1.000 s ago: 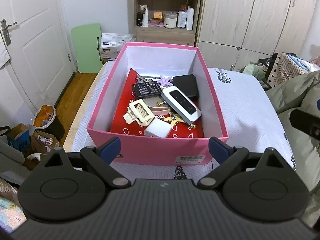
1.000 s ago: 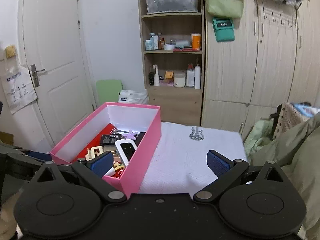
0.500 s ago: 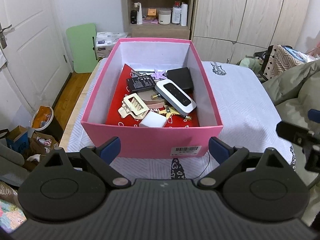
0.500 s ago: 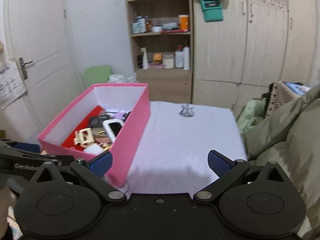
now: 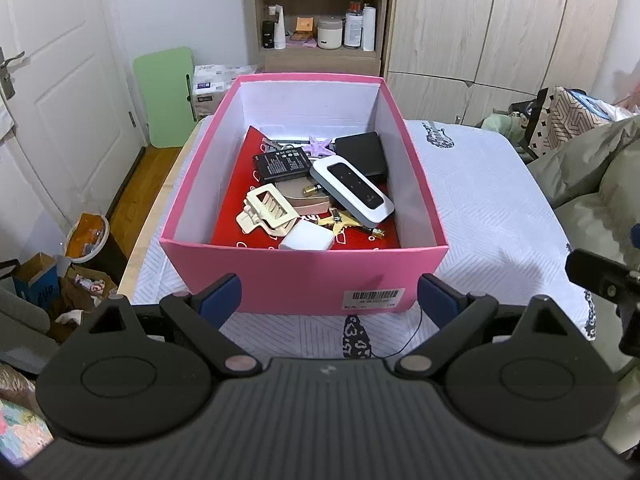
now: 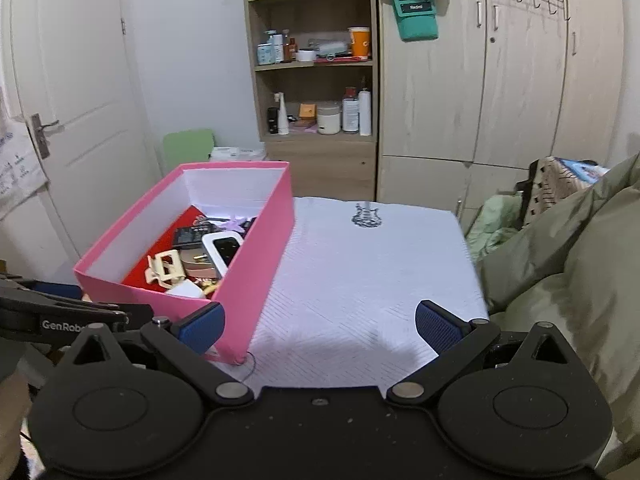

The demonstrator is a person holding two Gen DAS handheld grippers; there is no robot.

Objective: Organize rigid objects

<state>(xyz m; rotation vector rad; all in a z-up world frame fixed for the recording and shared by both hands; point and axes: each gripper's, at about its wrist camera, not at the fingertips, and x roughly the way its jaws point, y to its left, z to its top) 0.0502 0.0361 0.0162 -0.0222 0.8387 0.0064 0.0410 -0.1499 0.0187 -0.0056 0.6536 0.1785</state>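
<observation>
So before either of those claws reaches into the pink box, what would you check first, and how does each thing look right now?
1. Left gripper open and empty: ok.
2. Right gripper open and empty: ok.
3. Pink box uncovered, contents reachable from above: ok.
4. White and black device lies on top of the pile, free to lift: ok.
5. Cream hair clip free of the gold keys beside it: cannot tell.
6. Bare white cloth beside the box for setting items down: ok.

Left wrist view near, facing pink box (image 5: 304,284) head-on, right wrist view angled from its right, both sharing it
</observation>
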